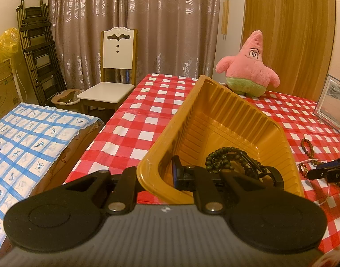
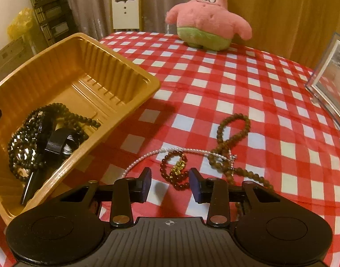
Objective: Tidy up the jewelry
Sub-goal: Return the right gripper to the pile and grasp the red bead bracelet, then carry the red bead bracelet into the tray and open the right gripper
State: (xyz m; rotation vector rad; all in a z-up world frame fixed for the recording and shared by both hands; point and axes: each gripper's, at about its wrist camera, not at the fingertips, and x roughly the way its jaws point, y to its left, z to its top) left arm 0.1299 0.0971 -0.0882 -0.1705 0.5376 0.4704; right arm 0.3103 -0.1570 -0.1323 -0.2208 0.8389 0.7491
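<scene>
A gold plastic tray (image 1: 214,102) (image 2: 116,66) sits tilted on the red checked table. My left gripper (image 1: 161,175) is shut on the tray's near rim, one finger inside and one outside. Dark bead strings (image 1: 225,158) (image 2: 36,133) and a black watch (image 2: 58,142) lie in the tray. My right gripper (image 2: 170,183) is open, low over the table, its fingers either side of a dark red bead bracelet with a gold charm (image 2: 173,171). A white pearl strand (image 2: 187,150) and a brown bead string (image 2: 232,131) lie just beyond it.
A pink plush starfish (image 1: 247,66) (image 2: 207,15) stands at the table's far side. A clear picture frame (image 1: 332,102) (image 2: 330,75) stands at the right. A white chair (image 1: 112,77) and a bed with a blue checked cover (image 1: 32,138) are to the left.
</scene>
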